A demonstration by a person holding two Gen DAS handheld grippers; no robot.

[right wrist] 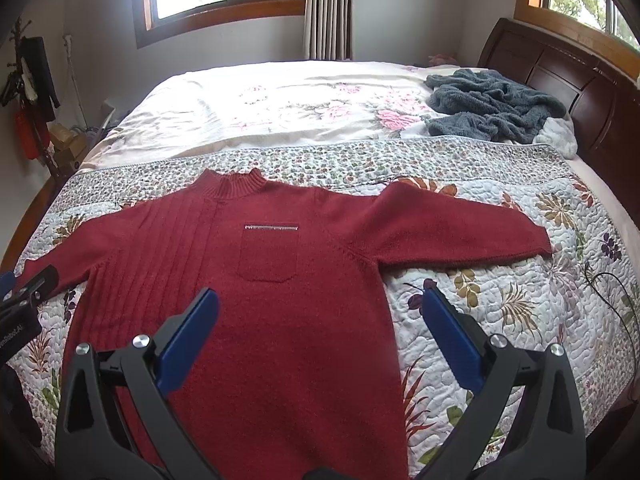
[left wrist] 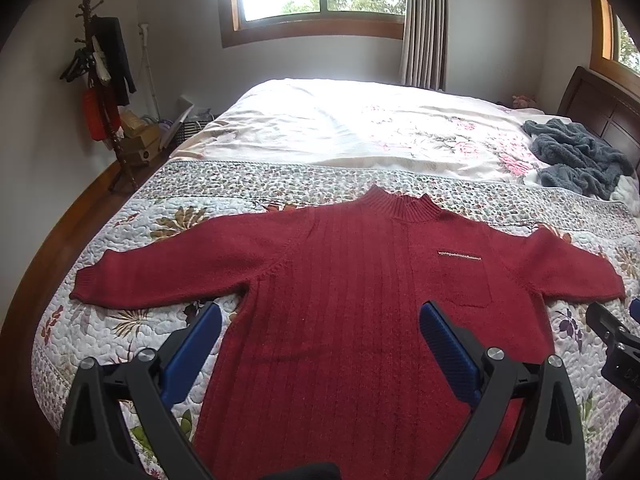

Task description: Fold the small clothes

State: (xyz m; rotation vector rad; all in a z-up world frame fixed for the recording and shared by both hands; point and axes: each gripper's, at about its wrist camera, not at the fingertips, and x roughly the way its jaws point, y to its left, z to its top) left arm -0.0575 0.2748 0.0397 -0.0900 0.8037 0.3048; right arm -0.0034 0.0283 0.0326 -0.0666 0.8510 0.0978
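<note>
Folding is not yet begun: the sweater point(left wrist: 352, 304) is spread flat near the bed's point(left wrist: 304, 120) foot edge; both grippers, left point(left wrist: 320, 344) and right point(right wrist: 320, 332), are held wide open, empty; a sleeve must be gripped next.

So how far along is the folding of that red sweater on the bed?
Barely begun. Done: the red sweater lies flat, face up on the quilt, both sleeves spread out to the sides. In hand: nothing; the left tongs and right tongs hang open above its lower half, gripping no cloth. Left: every fold, sleeves and body alike. A crumpled grey garment near the headboard is unfolded too.
</note>
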